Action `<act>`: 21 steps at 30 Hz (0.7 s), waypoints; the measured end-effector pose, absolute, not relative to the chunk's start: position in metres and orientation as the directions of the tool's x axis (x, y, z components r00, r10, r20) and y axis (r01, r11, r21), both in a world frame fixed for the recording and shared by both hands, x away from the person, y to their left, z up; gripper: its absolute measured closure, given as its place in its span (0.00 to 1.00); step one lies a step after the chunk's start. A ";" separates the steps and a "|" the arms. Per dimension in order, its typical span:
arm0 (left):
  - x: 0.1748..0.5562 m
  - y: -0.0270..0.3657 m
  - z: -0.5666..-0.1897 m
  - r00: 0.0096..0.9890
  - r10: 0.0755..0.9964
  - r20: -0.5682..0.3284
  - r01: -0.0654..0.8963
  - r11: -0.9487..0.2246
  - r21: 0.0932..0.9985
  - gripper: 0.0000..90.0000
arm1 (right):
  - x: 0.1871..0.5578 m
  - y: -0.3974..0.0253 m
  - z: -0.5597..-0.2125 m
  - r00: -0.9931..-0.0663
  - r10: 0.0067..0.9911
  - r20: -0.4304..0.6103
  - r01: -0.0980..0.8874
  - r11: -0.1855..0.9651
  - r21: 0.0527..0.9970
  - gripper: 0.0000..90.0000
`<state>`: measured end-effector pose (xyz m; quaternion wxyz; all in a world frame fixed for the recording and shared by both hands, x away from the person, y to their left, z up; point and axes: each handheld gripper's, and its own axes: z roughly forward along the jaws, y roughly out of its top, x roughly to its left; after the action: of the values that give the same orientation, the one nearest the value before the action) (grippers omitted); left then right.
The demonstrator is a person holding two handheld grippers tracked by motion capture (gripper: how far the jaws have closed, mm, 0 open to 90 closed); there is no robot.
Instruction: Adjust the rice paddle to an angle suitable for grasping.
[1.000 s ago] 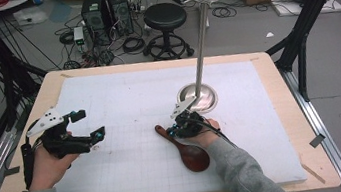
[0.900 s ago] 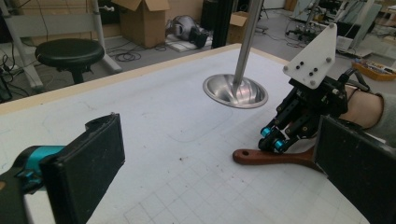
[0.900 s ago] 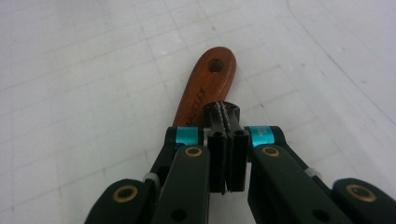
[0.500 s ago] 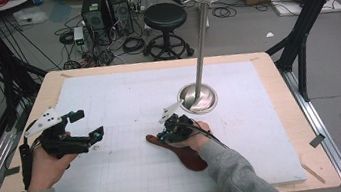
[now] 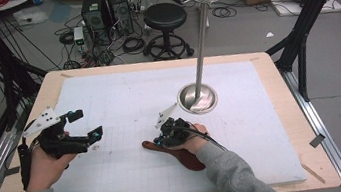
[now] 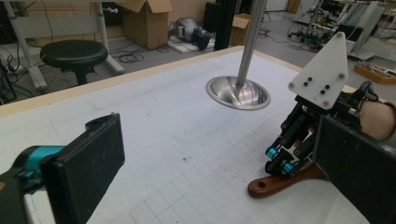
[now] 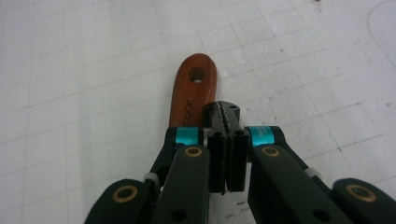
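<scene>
Right tongs [image 5: 168, 135] pressed together, empty, resting just over wooden spoon handle [image 7: 192, 95]. Wooden spoon [image 5: 179, 153] flat on white table [image 5: 123, 97], near steel stand base [image 5: 198, 97]. Left tongs [image 5: 84, 125] spread wide, empty, well apart.

We see even, bright overhead light, soft shadows and mild glare on the metal stand base [image 5: 198, 98]; our near jaws look blurred.

The table [image 5: 277, 76] carries a white gridded mat [image 5: 123, 97]; a wooden spoon [image 5: 187, 156] and steel stand [image 5: 198, 97] rest there.
</scene>
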<state>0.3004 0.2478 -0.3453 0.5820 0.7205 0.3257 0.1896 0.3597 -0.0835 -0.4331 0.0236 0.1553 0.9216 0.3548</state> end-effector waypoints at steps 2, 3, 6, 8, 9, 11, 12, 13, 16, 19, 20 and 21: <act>0.301 0.248 -0.345 0.714 0.692 -0.106 0.250 -0.111 0.962 0.03 | 0.359 -0.085 -0.430 -0.950 0.306 0.067 0.268 0.683 0.679 1.00; 0.301 0.248 -0.345 0.714 0.692 -0.108 0.252 -0.110 0.961 0.03 | 0.358 -0.086 -0.428 -0.947 0.313 0.068 0.271 0.673 0.688 1.00; 0.301 0.249 -0.345 0.712 0.694 -0.107 0.250 -0.108 0.962 0.03 | 0.355 -0.089 -0.421 -0.944 0.326 0.058 0.270 0.658 0.703 0.97; 0.300 0.249 -0.345 0.712 0.694 -0.108 0.251 -0.107 0.962 0.03 | 0.351 -0.092 -0.418 -0.940 0.337 0.058 0.274 0.638 0.719 0.92; 0.300 0.249 -0.345 0.710 0.696 -0.108 0.250 -0.106 0.962 0.03 | 0.348 -0.094 -0.417 -0.938 0.343 0.058 0.276 0.632 0.725 0.89; 0.299 0.250 -0.345 0.710 0.696 -0.107 0.251 -0.109 0.962 0.03 | 0.344 -0.095 -0.414 -0.936 0.348 0.045 0.272 0.638 0.721 0.81; 0.299 0.250 -0.346 0.709 0.697 -0.106 0.251 -0.109 0.962 0.03 | 0.342 -0.095 -0.412 -0.935 0.353 0.036 0.269 0.639 0.721 0.77; 0.298 0.250 -0.346 0.709 0.697 -0.106 0.251 -0.109 0.962 0.03 | 0.340 -0.096 -0.410 -0.935 0.352 0.032 0.264 0.636 0.725 0.74; 0.298 0.251 -0.346 0.707 0.699 -0.111 0.252 -0.103 0.962 0.03 | 0.336 -0.097 -0.405 -0.931 0.362 0.040 0.273 0.622 0.734 0.63; 0.301 0.249 -0.346 0.712 0.693 -0.113 0.251 -0.101 0.963 0.03 | 0.333 -0.098 -0.403 -0.927 0.372 0.045 0.285 0.622 0.729 0.47; 0.302 0.249 -0.346 0.714 0.690 -0.116 0.254 -0.101 0.962 0.03 | 0.332 -0.099 -0.402 -0.923 0.383 0.045 0.291 0.614 0.733 0.41; 0.303 0.248 -0.347 0.716 0.688 -0.120 0.255 -0.099 0.962 0.03 | 0.332 -0.101 -0.401 -0.917 0.394 0.062 0.309 0.603 0.735 0.36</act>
<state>0.3033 0.2476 -0.3467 0.5855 0.7178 0.3284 0.1846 0.3324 -0.1006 -0.4006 0.0531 0.1967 0.8938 0.3996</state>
